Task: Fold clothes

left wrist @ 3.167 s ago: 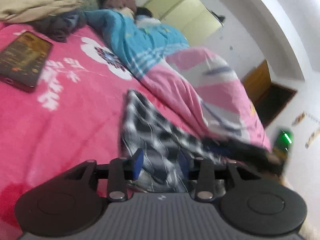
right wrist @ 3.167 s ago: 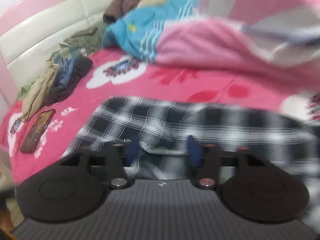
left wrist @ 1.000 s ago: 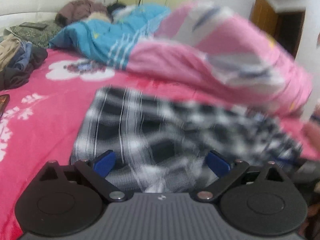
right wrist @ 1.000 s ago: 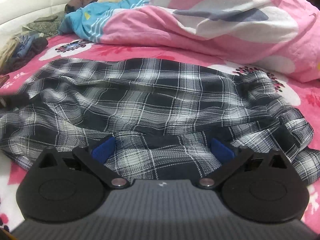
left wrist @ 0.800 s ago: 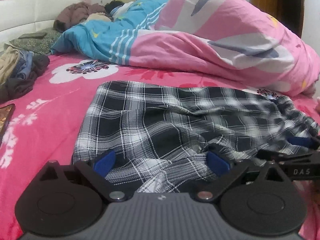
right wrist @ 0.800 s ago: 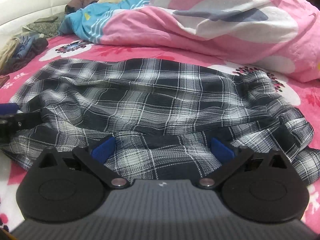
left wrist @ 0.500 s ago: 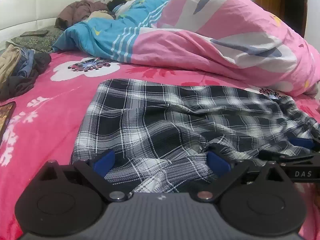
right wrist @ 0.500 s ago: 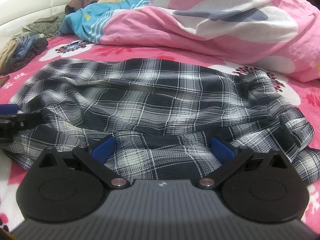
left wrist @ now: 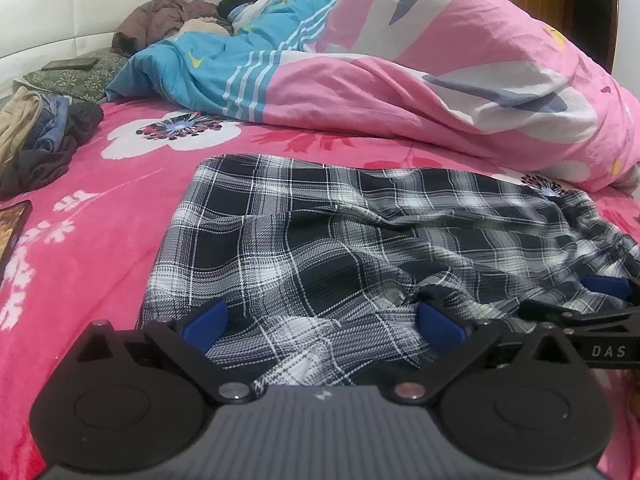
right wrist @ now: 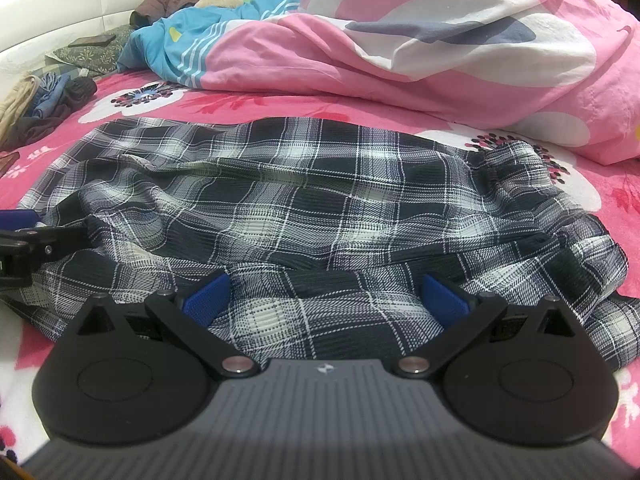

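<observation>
Since three seconds back, when both grippers were pinched on lifted, blurred cloth, the plaid shirt (left wrist: 360, 240) has come down flat and I have let go of it. Now it lies spread and rumpled on the pink floral bedspread (left wrist: 100, 208), its near hem just under my tools. My left gripper (left wrist: 322, 322) has its blue pads (left wrist: 204, 320) spread wide, holding nothing, low over the shirt's near left part. My right gripper (right wrist: 326, 294) is equally wide, empty, over the near middle of the shirt (right wrist: 320, 200). Each tool shows at the edge of the other's view. Beyond the shirt, a pink and blue duvet (left wrist: 440, 72) is heaped at the far side. Folded clothes (left wrist: 36, 140) sit far left, a phone (left wrist: 12, 228) nearer at the left edge.
</observation>
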Tool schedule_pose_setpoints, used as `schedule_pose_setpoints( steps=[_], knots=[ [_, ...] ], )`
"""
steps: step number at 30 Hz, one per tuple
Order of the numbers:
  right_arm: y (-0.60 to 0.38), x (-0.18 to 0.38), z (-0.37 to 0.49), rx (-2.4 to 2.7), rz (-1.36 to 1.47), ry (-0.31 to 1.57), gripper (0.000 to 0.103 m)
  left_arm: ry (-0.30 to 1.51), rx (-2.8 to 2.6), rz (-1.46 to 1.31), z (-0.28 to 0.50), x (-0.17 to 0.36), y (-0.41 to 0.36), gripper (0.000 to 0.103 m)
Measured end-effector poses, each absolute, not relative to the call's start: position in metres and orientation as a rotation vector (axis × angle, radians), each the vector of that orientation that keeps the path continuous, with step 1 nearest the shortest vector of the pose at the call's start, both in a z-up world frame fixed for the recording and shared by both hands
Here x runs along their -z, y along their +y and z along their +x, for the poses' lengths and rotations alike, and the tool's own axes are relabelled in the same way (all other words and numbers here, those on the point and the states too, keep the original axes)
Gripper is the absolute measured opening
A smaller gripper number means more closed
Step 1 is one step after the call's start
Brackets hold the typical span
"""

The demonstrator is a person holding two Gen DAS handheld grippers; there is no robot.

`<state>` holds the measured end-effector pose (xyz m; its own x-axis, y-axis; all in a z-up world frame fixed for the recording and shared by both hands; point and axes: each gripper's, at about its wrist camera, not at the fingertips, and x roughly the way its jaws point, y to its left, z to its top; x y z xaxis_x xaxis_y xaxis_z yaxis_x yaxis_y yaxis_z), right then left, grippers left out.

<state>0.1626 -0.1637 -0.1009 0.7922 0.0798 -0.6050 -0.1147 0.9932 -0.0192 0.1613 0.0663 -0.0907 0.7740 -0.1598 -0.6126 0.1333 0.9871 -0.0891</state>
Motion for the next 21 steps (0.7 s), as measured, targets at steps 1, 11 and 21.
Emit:
schedule_pose_setpoints(
  steps=[1,11,21],
  knots=[
    [-0.164,0.101,0.163,-0.105,-0.056,0.648,0.102,0.667,0.158,-0.041,0.161,0.091,0.066,0.102],
    [-0.164,0.101,0.162,-0.106,-0.053,0.644,0.102,0.639,0.152,-0.031,0.157,0.091,0.065,0.102],
    [-0.164,0.101,0.162,-0.106,-0.053,0.64,0.102,0.522,0.169,-0.043,0.145,0.078,0.067,0.102]
  ],
)
